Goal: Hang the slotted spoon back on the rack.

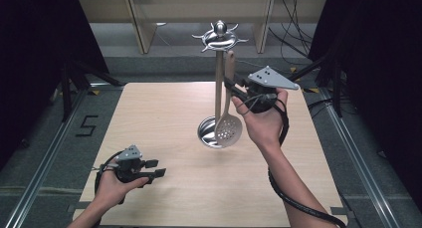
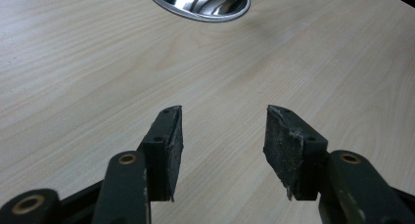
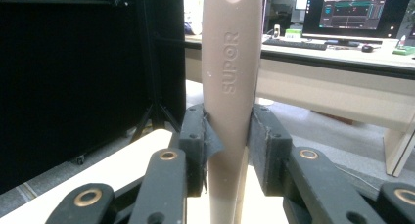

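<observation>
**Two grippers, one clamped on a slotted spoon's handle**

Two hand-held grippers work over a pale wooden table [image 1: 164,113]. The right gripper [image 1: 232,86], raised above the table's far half toward its right edge, has its jaws clenched on the beige handle of a slotted spoon [image 1: 228,119]. In the right gripper view, the handle [image 3: 229,87] stands upright between both pads, which press it from either side; the embossed word SUPOR reads along it. The spoon's perforated head hangs down in front of the round steel base [image 1: 208,133] of a utensil stand [image 1: 219,36], which sits near the table's middle, slightly toward the far edge. The spoon's handle runs just beside the stand's upright pole, and its top reaches up close under the stand's chrome hook crown.

The left gripper [image 1: 158,168] hovers low near the table's near left corner, jaws spread apart and holding nothing. Its own view shows bare wood between the pads [image 2: 169,145], with the stand's shiny base [image 2: 198,3] farther ahead.
</observation>
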### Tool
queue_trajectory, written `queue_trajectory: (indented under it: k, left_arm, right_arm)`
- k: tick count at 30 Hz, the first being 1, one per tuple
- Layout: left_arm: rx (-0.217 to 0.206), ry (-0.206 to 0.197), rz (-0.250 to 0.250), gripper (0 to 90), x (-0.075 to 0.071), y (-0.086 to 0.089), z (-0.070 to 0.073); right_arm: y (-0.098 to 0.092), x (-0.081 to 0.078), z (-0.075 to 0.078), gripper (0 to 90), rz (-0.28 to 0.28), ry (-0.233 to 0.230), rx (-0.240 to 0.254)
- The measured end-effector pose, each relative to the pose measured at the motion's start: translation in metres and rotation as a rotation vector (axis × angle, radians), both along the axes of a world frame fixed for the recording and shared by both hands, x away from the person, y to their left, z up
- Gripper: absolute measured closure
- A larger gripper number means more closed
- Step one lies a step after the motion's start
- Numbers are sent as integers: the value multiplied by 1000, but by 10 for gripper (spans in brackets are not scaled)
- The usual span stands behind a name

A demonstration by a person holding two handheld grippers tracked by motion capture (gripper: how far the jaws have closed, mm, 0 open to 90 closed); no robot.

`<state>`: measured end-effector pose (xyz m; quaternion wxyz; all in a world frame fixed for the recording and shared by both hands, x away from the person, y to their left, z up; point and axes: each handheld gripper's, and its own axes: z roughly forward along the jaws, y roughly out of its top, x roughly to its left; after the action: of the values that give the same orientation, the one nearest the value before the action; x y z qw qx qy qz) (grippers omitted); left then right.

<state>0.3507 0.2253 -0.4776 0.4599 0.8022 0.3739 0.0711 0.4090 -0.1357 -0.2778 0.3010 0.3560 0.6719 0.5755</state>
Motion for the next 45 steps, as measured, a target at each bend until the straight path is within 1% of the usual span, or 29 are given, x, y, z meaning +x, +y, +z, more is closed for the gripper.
queue_trajectory:
  k: [1,3,4,5,6,10,11,12,14,17,18,20,22,24,25,27,28,30,31,33,35,36,37,39,40,42,45]
  left_arm:
    - [1,0,-1,480,0,0,0]
    - [1,0,-1,480,0,0,0]
    - [6,2,-2,480,0,0,1]
    - [1,0,-2,480,0,0,0]
    - [1,-1,-1,480,0,0,0]
    - [1,-1,-1,480,0,0,0]
    - [1,-1,-1,480,0,0,0]
    - [1,-1,-1,480,0,0,0]
    - [1,0,-2,480,0,0,0]
    - [1,0,-1,480,0,0,0]
    - [1,0,-1,480,0,0,0]
    - [1,0,-1,480,0,0,0]
    - [0,-1,0,480,0,0,0]
    - [1,-1,-1,480,0,0,0]
    - [0,0,-1,480,0,0,0]
    - [4,2,-1,480,0,0,1]
    - [4,1,-1,480,0,1,1]
    - [5,2,-1,480,0,1,0]
    - [0,1,0,480,0,0,0]
    - [6,7,-5,480,0,1,1]
    - [-1,1,1,480,0,0,0]
    - [0,1,0,480,0,0,0]
    - [0,1,0,480,0,0,0]
    - [5,6,-5,480,0,1,0]
    - [5,7,-5,480,0,1,0]
    - [4,7,-4,480,0,1,0]
    - [7,9,-7,480,0,1,1]
  right_arm:
    - [0,1,0,702,-1,-6,-7]
    - [1,1,0,702,1,7,7]
    - [1,1,1,702,3,3,3]
    - [1,2,1,702,-3,7,0]
    - [2,1,1,702,-3,18,6]
    - [2,4,0,702,1,11,-5]
    - [2,3,1,702,-4,22,0]
    - [2,3,1,702,-3,22,0]
    - [2,5,1,702,-2,7,-11]
    - [3,6,1,702,0,16,-3]
    - [3,6,1,702,-5,28,-2]
    - [3,7,1,702,0,20,-13]
    - [4,8,1,702,3,25,-12]
    - [4,8,0,702,-7,36,-8]
    - [5,8,0,702,-3,34,-8]
    - [4,10,0,702,-6,21,-26]
    - [5,11,0,702,-8,17,-24]
    - [6,11,1,702,-5,29,-14]
    - [5,11,1,702,-6,36,-17]
    - [6,12,1,702,-8,30,-25]
    - [6,13,1,701,-2,25,-28]
    - [7,12,1,701,-8,36,-18]
    - [7,13,1,701,-4,24,-31]
    - [7,15,1,700,-8,22,-34]
    - [8,14,1,700,-13,23,-33]
    - [8,14,1,699,-7,39,-20]
    - [7,15,0,696,-2,22,-29]
